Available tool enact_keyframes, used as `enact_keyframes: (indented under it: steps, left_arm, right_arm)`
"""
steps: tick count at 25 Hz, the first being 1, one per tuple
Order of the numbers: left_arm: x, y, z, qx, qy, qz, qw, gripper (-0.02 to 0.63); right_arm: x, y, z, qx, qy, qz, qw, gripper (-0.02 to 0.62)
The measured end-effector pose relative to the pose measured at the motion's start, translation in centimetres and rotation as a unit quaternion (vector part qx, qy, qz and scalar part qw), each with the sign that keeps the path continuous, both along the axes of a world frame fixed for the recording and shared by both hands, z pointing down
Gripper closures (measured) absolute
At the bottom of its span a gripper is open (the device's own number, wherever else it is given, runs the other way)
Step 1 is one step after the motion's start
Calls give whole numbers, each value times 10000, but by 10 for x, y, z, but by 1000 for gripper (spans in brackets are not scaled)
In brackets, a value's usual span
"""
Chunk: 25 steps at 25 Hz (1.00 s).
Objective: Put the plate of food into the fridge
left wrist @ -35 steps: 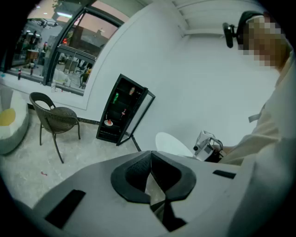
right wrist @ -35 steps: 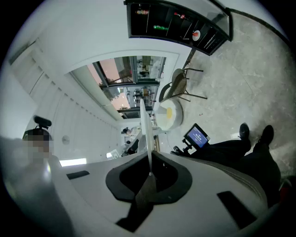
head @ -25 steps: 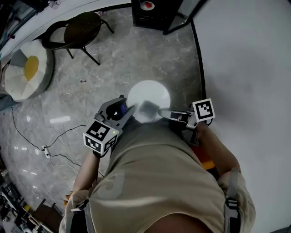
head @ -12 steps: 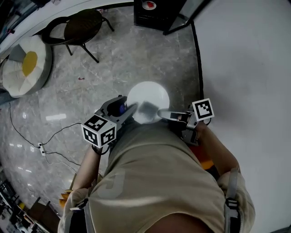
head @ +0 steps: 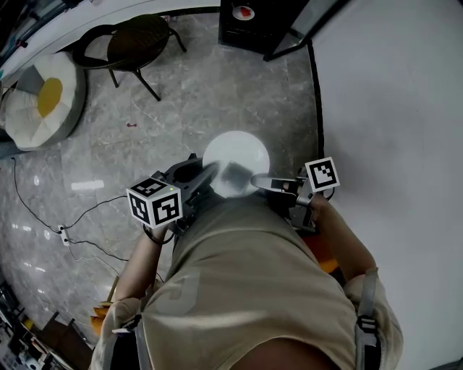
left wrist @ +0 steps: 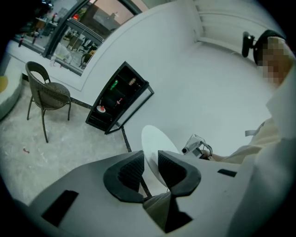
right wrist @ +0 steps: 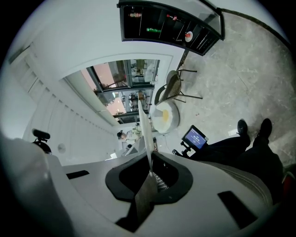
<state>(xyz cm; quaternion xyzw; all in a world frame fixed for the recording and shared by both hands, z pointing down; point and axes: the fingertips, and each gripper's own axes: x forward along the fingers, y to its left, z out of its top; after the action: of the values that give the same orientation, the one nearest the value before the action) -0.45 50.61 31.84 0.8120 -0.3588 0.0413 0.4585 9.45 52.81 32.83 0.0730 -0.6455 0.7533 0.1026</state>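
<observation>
A round white plate (head: 236, 155) is held out level over the floor, in front of the person's body. My right gripper (head: 255, 178) is shut on its near right rim. In the right gripper view the plate (right wrist: 144, 125) shows edge-on, pinched between the pads of that gripper (right wrist: 150, 169). My left gripper (head: 207, 175) is at the plate's near left rim. In the left gripper view the plate (left wrist: 155, 141) passes between the jaws of this gripper (left wrist: 155, 169). Those jaws have just been closing, but a gap still shows beside the left pad. I see no food on the plate.
A black cabinet with an open glass door (head: 253, 18) stands ahead against the white wall (head: 391, 94); it also shows in the left gripper view (left wrist: 118, 99). A dark chair (head: 134, 43) and a round cushion (head: 43, 101) are at the far left. A cable (head: 72, 231) lies on the marble floor.
The left gripper has rolled about its own axis, so its marker cube now shows other faces and sits a little higher. The plate and the right gripper have stayed put.
</observation>
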Motion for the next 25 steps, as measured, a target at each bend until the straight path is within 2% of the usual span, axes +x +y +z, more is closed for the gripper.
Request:
enact_keyframes:
  steps: [4,10,14,18,20,22,25]
  left_arm:
    - [-12,-6,12,-383,-19,-59,9992,511]
    - [-24,-20,16,-861,268,37,9959,526]
    - [-37,-24,23,-1126,567,-13,9920,544]
    - [-37,-24,25,-1338,942,-103,9865,561]
    - [-42,-23,30,-1447,1054,-61,9838,561]
    - [-51,-22,35,-1436,970,61,9849,556]
    - [-64,-23,39,-1161,610,307,9909,538]
  right_arm:
    - [-10,-7,6,-158,107,192,9996,565]
    - [-24,-18,7,-494,67,540,9973,565]
    - [-34,-26,17,-323,220,779,9962,565]
    - [-32,-36,19,-180,138,1271,9916,565]
    - [-35,-34,22,-127,207,1308,9911,565]
    - [-44,-30,26,-276,267,1276,9911,566]
    - [-56,-24,26,-482,241,1197,9914,566]
